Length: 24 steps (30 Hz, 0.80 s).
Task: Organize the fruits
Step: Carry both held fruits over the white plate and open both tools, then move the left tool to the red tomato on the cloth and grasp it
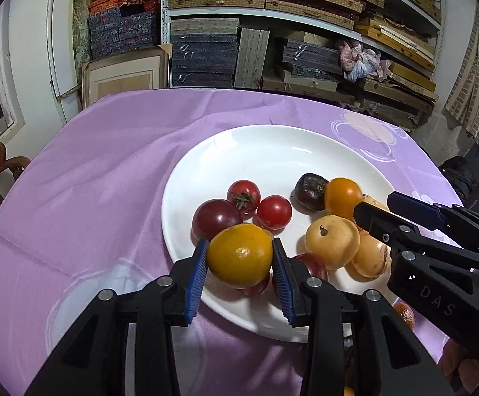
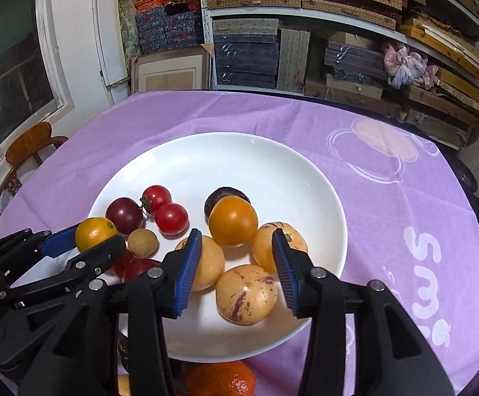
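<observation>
A white plate (image 1: 272, 145) (image 2: 213, 161) on the purple tablecloth holds red tomatoes (image 1: 274, 212) (image 2: 171, 218), a dark purple fruit (image 1: 310, 186), an orange tomato (image 1: 342, 196) (image 2: 232, 221) and pale yellow speckled fruits (image 1: 331, 246) (image 2: 246, 293). My left gripper (image 1: 239, 242) (image 2: 90, 237) is shut on a yellow-orange fruit (image 1: 239, 257) (image 2: 94, 231) above the plate's near left rim. My right gripper (image 2: 236, 234) (image 1: 374, 203) stands open over the pale fruits. Its tips are just short of the orange tomato, and its pads touch nothing.
A small tan fruit (image 2: 142, 242) and red fruit (image 2: 133, 265) lie by the left gripper. A mandarin (image 2: 219, 379) (image 1: 404, 313) sits on the cloth near the plate's front rim. A wooden chair (image 2: 24, 151) stands left; shelves of boxes (image 2: 305, 33) rise behind the table.
</observation>
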Available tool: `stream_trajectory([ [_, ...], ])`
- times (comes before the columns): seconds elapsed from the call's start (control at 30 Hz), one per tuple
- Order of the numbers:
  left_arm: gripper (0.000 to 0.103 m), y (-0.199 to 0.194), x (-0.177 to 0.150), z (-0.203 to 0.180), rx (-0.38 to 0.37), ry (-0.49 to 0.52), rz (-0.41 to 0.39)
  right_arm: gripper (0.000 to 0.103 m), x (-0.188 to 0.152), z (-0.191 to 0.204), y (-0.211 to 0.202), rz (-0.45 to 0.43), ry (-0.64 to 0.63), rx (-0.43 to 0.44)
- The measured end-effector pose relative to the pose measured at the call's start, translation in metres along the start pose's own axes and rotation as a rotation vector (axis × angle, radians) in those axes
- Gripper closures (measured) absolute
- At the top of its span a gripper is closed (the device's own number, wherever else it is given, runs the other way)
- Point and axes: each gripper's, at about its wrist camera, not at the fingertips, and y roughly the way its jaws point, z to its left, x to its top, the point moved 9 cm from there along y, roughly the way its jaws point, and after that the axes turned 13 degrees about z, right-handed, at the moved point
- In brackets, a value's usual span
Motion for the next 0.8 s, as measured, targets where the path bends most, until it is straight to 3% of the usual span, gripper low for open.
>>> stream_trajectory([
  [0.1, 0.064, -0.007, -0.005, 0.006, -0.005, -0.014, -0.003, 0.055, -0.005, -0.002, -0.011, -0.022, 0.006, 0.003],
  [0.17, 0.064, -0.015, -0.011, 0.011, -0.011, -0.026, -0.007, 0.044, -0.014, -0.005, -0.023, -0.043, 0.02, 0.005],
  [0.33, 0.063, -0.036, -0.049, 0.016, -0.019, -0.021, -0.007, 0.032, -0.062, -0.01, -0.053, -0.083, 0.024, -0.031],
  [0.47, 0.06, -0.047, -0.088, 0.013, -0.021, 0.007, 0.012, 0.011, -0.111, -0.014, -0.072, -0.105, 0.051, -0.03],
  [0.6, 0.054, -0.057, -0.122, 0.001, -0.053, 0.052, 0.03, 0.008, -0.14, -0.021, -0.089, -0.137, 0.068, -0.021],
  [0.8, 0.053, -0.061, -0.15, -0.03, -0.067, 0.194, 0.039, 0.008, -0.144, -0.056, -0.09, -0.144, 0.195, 0.039],
])
